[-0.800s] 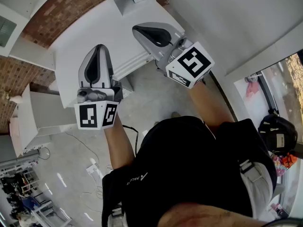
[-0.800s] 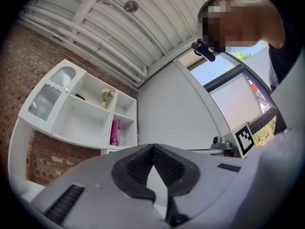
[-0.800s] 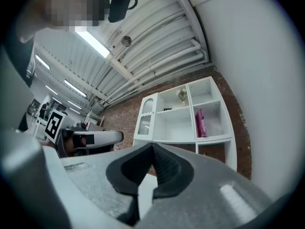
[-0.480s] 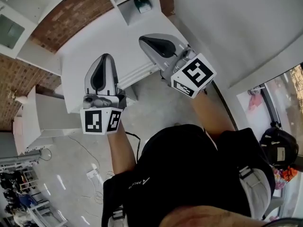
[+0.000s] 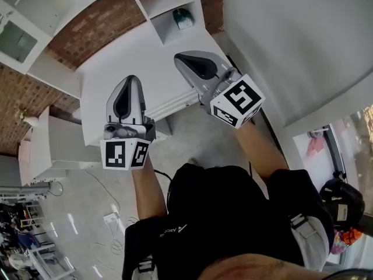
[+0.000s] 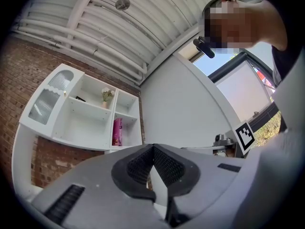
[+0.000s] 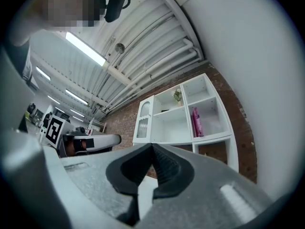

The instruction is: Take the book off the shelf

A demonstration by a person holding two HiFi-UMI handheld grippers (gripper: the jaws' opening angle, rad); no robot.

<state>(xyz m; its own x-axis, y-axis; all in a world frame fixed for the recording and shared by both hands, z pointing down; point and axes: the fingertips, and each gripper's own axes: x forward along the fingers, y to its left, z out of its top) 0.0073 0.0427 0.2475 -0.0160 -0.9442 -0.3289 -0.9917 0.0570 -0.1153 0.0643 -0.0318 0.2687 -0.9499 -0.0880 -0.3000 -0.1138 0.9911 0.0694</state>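
Observation:
A pink book [image 6: 116, 131] stands upright in the lower right compartment of a white wall shelf [image 6: 88, 128] on a brick wall, some way ahead of both grippers. The right gripper view shows the same book [image 7: 196, 122] in the shelf [image 7: 167, 125]. My left gripper [image 6: 153, 148] is shut with nothing in it, and my right gripper [image 7: 152, 146] is shut and empty too. In the head view both grippers, left [image 5: 129, 81] and right [image 5: 182, 57], are held side by side in front of the person and point toward the shelf [image 5: 169, 7].
A small potted plant [image 6: 106, 97] sits in the compartment above the book. Two glass-fronted doors [image 6: 47, 97] close the shelf's left side. A plain white wall [image 5: 280, 34] runs along the right. Cables lie on the grey floor [image 5: 87, 209].
Both grippers have shifted slightly up and right in the head view. The shelf's compartments have come further into the picture at the top. Both stay shut.

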